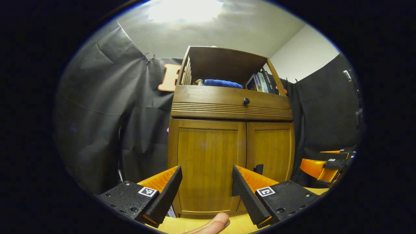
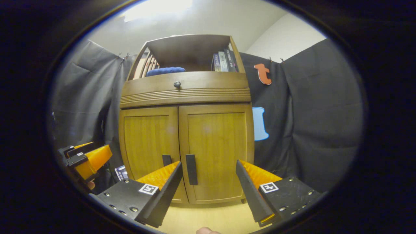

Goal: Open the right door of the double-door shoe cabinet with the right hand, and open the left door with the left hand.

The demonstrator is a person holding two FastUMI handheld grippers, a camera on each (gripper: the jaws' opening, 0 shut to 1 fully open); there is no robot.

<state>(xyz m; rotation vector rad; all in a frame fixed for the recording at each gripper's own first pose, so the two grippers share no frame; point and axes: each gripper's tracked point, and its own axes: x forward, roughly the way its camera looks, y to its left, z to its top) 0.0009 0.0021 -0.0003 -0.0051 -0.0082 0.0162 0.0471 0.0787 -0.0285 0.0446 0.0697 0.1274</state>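
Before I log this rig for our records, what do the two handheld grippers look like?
Each is a two-finger tool. The left gripper and right gripper have wedge-shaped, ridged fingers on black bolted blocks, each block carrying a small square black-and-white marker. A bare fingertip shows below the left gripper; no sleeve or cable is visible.

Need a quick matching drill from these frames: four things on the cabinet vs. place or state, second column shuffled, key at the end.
Things:
1. blue cloth
2. books
3. round knob
4. right door

Place or state:
A. on the drawer front
B. shut, vertical handle near the centre seam
C. standing at the right end of the open shelf
D. lying on the open shelf, left of centre

Pairs: 1-D, 2-C, 3-A, 4-B
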